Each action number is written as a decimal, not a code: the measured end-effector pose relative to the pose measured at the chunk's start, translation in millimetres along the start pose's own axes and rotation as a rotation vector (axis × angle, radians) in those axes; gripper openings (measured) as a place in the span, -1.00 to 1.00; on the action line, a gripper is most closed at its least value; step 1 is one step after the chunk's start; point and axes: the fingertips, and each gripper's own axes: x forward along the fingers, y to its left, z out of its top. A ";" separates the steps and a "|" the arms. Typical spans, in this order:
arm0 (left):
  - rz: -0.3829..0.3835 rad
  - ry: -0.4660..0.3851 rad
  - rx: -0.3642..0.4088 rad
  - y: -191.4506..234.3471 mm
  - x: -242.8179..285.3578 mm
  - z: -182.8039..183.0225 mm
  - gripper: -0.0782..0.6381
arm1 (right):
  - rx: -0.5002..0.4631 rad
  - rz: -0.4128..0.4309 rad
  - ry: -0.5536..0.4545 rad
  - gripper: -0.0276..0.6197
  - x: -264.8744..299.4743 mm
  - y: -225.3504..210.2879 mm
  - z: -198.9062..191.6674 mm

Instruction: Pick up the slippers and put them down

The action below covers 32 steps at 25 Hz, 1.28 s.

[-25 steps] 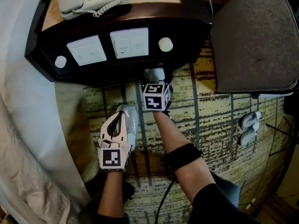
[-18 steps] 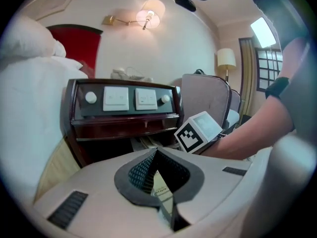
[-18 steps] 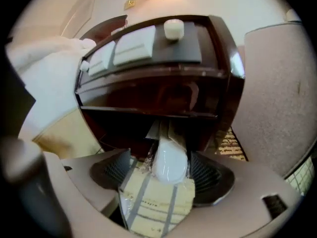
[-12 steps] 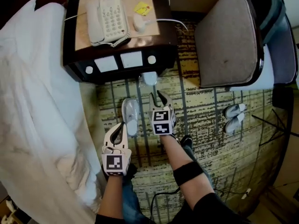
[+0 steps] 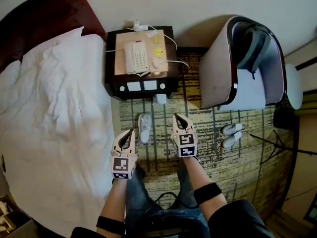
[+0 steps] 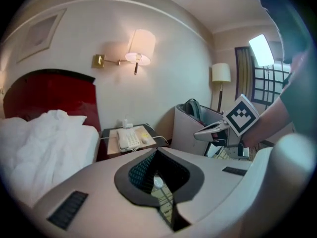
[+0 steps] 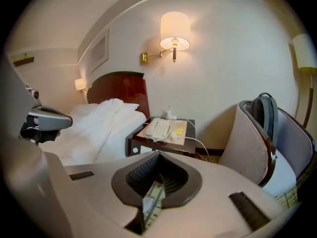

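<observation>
White bedding covers the bed (image 5: 54, 108) at my far left, well clear of the work. Next comes my left gripper (image 5: 130, 132), held high over the carpet (image 5: 208, 133). Its jaws are pressed together with nothing between them, so I read it as idle, not carrying.

Just right of it a pale slipper (image 5: 144, 127) lies flat on the carpet, lengthwise toward the nightstand (image 5: 120, 63). A second slipper (image 5: 159, 99) sits further up, right against the nightstand's foot. The two are apart, roughly one ahead of the other and not side by side. Both rest on the floor and neither gripper touches them. I judge that either the put-down is done or a fresh pick-up is still to come; I cannot tell which.

My right gripper (image 5: 176, 117) hangs just right of the near slipper at about the same height as the left. Its jaws have just been closing and now meet on nothing. Both tools point forward and down, which keeps the slippers in my sight between them.

Further right the chair (image 5: 218, 68) stands against the wall. Another pale pair (image 5: 231, 135) lies together near its front edge, out of the way.
</observation>
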 end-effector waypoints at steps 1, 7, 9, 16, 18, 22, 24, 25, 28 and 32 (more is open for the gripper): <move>0.002 -0.010 -0.003 -0.3 -12.5 15.3 -0.78 | -0.006 0.006 -0.009 -0.91 -16.7 0.9 13.2; 0.029 -0.066 -0.020 0.4 -72.1 84.1 -0.78 | -0.066 0.078 -0.050 -0.91 -94.4 17.6 78.0; 0.034 -0.077 -0.021 -2.2 -87.8 94.1 -0.78 | -0.087 0.105 -0.055 -0.91 -115.6 24.5 87.6; 0.030 -0.088 -0.015 -9.8 -120.5 104.6 -0.78 | -0.109 0.173 -0.073 -0.91 -166.6 37.3 104.1; 0.046 -0.087 -0.015 -5.6 -126.3 99.2 -0.78 | -0.099 0.168 -0.081 -0.91 -176.8 34.8 104.7; 0.055 -0.093 -0.026 -4.3 -136.0 94.1 -0.78 | -0.091 0.170 -0.083 -0.91 -191.2 32.6 100.3; 0.054 -0.093 -0.011 -5.6 -137.5 94.0 -0.78 | -0.084 0.174 -0.079 -0.91 -196.6 33.5 98.4; 0.051 -0.091 -0.003 -6.7 -137.5 94.0 -0.78 | -0.076 0.173 -0.076 -0.91 -198.6 32.8 96.2; 0.039 -0.090 0.017 -11.7 -135.5 99.2 -0.78 | -0.052 0.169 -0.070 -0.91 -200.3 27.7 89.3; 0.027 -0.090 0.037 -16.6 -131.2 107.9 -0.78 | -0.046 0.176 -0.066 -0.91 -200.1 27.0 87.4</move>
